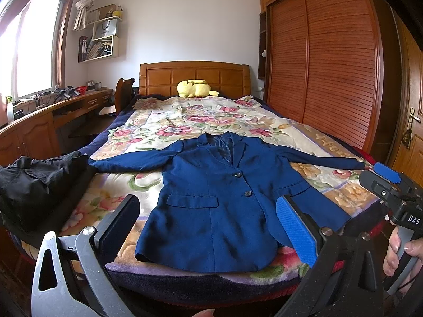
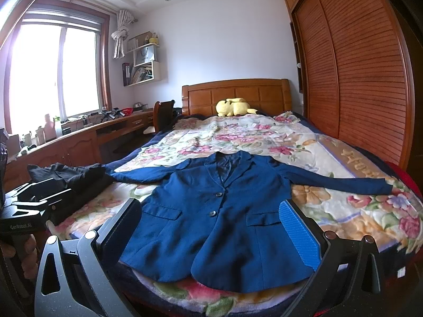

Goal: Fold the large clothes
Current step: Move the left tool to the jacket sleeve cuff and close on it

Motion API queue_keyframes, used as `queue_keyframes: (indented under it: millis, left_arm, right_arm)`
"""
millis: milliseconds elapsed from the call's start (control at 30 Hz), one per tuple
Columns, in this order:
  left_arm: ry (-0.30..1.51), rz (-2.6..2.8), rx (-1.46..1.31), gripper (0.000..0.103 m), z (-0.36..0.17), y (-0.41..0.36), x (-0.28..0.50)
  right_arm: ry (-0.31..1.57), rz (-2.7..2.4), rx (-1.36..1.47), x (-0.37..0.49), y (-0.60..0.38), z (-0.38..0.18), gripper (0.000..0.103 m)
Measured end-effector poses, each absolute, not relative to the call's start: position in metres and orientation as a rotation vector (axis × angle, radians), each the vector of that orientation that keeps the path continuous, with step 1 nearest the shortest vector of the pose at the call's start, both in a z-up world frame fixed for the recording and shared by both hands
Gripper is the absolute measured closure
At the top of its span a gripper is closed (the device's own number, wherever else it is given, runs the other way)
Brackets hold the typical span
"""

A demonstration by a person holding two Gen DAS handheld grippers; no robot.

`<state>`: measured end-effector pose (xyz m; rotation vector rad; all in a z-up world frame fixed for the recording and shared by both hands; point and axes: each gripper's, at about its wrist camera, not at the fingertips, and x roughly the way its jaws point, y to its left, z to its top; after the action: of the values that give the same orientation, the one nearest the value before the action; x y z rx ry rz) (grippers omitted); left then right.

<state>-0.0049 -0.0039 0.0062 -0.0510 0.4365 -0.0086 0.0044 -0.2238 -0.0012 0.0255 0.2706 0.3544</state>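
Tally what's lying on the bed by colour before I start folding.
Blue: 1, the navy blue buttoned suit jacket laid flat with sleeves spread.
Black: 1, the crumpled black garment pile at the bed's left edge.
Yellow: 1, the yellow plush toy by the wooden headboard.
Total: 3, all on the floral blanket.

Jacket: dark blue, lapelled, two dark buttons, flap pocket each side. Lies flat, front up and closed, on the floral blanket at the foot of the bed, collar toward the headboard, hem at the near edge, both sleeves spread sideways.
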Motion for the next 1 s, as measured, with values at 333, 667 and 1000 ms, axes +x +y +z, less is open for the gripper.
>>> queue_keyframes:
  millis: [333,667,1000]
  left_arm:
    - [0.501,0.027,-0.045,0.000,-0.014,0.008,0.021]
    - [0.545,0.094,-0.057,0.000,-0.051,0.043,0.054]
    - [0.614,0.159,-0.061,0.000,-0.088,0.087,0.091]
  right_arm:
    - [0.300,0.368,0.012,0.024,-0.218,-0.009,0.000]
    - [0.363,0.414,-0.027,0.081,-0.199,-0.022,0.000]
    - [0.422,0.493,-0.057,0.136,-0.167,-0.033,0.000]
